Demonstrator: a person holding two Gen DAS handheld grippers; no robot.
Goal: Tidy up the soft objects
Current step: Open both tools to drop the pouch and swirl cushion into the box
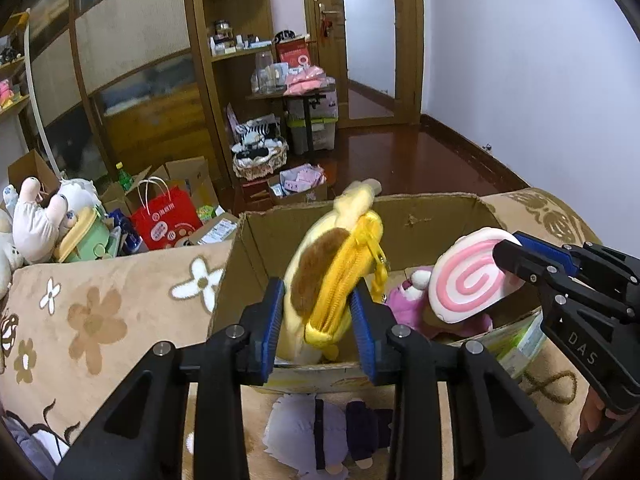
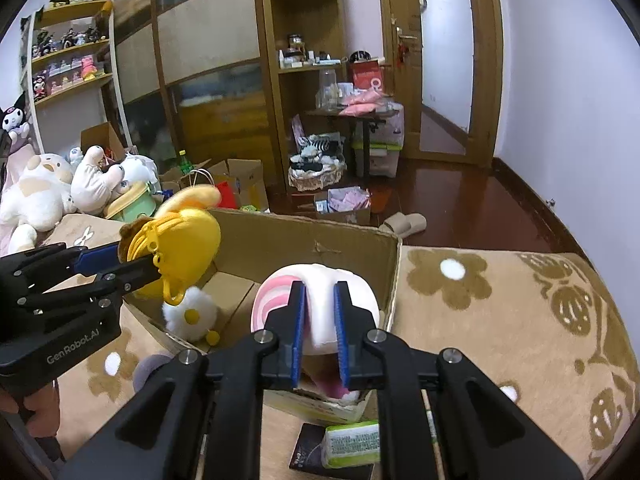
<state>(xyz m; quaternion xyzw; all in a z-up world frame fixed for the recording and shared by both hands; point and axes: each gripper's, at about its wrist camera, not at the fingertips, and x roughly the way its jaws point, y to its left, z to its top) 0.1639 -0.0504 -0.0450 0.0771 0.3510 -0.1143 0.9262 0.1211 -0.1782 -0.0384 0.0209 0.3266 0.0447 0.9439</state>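
Centrally, a yellow plush pouch [image 1: 332, 276] with a brown patch and a yellow zipper is clamped between the blue pads of the left gripper [image 1: 318, 322] and is held above the left part of an open cardboard box [image 1: 436, 210]. To its right, a white plush disc with a pink swirl [image 1: 470, 276] is gripped by the right gripper [image 2: 320, 336], whose pads are pressed into its soft edge, and it is held over the near right part of the same box. Inside the box, a pink plush toy [image 1: 404, 296] is seen in the left wrist view, and a white daisy-shaped plush with a yellow centre [image 2: 190, 314] is seen on the box floor in the right wrist view. The box is set on a tan blanket with flower patterns [image 2: 500, 320]. Near the box, a green tissue pack [image 2: 352, 442] is laid on the blanket. Far to the left, large white plush toys [image 2: 36, 196] are piled.
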